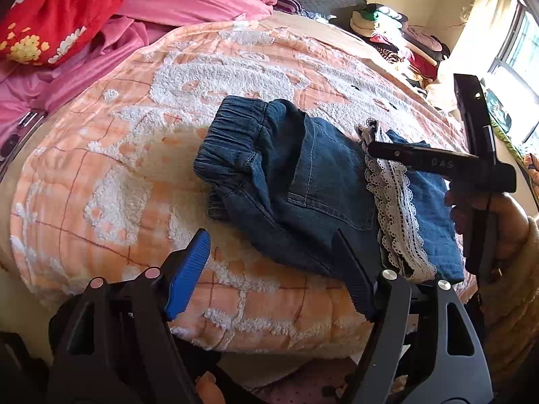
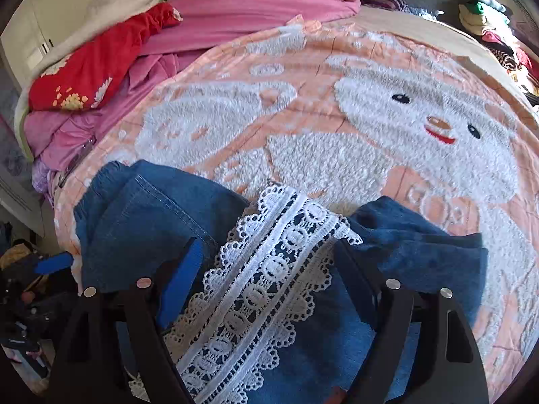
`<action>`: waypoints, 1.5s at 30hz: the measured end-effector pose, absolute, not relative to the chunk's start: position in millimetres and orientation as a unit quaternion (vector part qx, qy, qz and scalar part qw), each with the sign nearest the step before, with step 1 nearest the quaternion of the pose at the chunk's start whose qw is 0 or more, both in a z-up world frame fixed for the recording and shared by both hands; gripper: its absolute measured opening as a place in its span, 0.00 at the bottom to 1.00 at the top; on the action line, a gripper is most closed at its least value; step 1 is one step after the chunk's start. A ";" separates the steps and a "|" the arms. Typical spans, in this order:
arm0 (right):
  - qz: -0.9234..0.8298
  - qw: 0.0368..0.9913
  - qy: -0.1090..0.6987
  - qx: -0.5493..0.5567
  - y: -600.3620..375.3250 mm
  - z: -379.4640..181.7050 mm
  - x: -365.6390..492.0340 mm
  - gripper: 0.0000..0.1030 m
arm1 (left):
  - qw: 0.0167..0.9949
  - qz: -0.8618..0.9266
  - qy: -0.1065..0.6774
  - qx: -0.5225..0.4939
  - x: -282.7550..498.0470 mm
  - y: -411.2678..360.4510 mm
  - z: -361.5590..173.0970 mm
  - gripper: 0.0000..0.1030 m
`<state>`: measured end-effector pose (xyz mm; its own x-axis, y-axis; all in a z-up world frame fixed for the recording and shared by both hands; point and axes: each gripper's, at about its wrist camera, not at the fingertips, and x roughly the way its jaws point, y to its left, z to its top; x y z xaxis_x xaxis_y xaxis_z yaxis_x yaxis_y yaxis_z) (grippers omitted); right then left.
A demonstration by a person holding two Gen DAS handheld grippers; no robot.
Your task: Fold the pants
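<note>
Folded dark denim pants (image 1: 303, 175) with an elastic waistband and a white lace trim (image 1: 394, 202) lie on the orange and white blanket (image 1: 134, 168). My left gripper (image 1: 269, 266) stands open just in front of them; its black finger overlaps their near edge and the blue pad is over bare blanket. In the right wrist view the pants (image 2: 151, 215) fill the foreground. My right gripper (image 2: 269, 272) is open above them, its jaws astride the lace band (image 2: 286, 222) without pressing it. One of the right gripper's fingers (image 1: 421, 160) shows over the lace in the left wrist view.
Pink bedding (image 1: 188, 3) and a red flowered quilt (image 1: 64, 23) are heaped at the back left. A pile of clothes (image 1: 404, 43) sits at the back right near a window (image 1: 518, 50). A hand in a beige sleeve (image 1: 505, 222) holds the right gripper. The bed's near edge runs below the left gripper.
</note>
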<state>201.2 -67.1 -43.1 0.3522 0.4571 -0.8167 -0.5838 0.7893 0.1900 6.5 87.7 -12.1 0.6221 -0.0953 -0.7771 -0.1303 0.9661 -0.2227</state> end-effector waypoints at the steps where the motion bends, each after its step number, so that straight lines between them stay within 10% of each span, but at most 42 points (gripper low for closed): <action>1: 0.316 0.819 0.473 -0.075 -63.1 -49.0 201.3 0.80 | 0.891 0.012 0.435 -0.130 6.3 88.4 -12.0 0.66; 26: 0.461 0.768 0.427 -0.126 30.3 24.3 198.1 0.79 | 0.854 -0.013 0.440 -0.275 17.7 125.2 -27.0 0.75; 36: 0.486 0.733 0.454 -0.143 62.3 3.9 195.5 0.79 | 0.840 -0.033 0.448 -0.304 30.6 118.0 -43.1 0.46; 45: 0.506 0.698 0.478 -0.166 92.7 -14.2 200.4 0.79 | 0.833 -0.036 0.456 -0.311 39.5 117.0 -53.5 0.42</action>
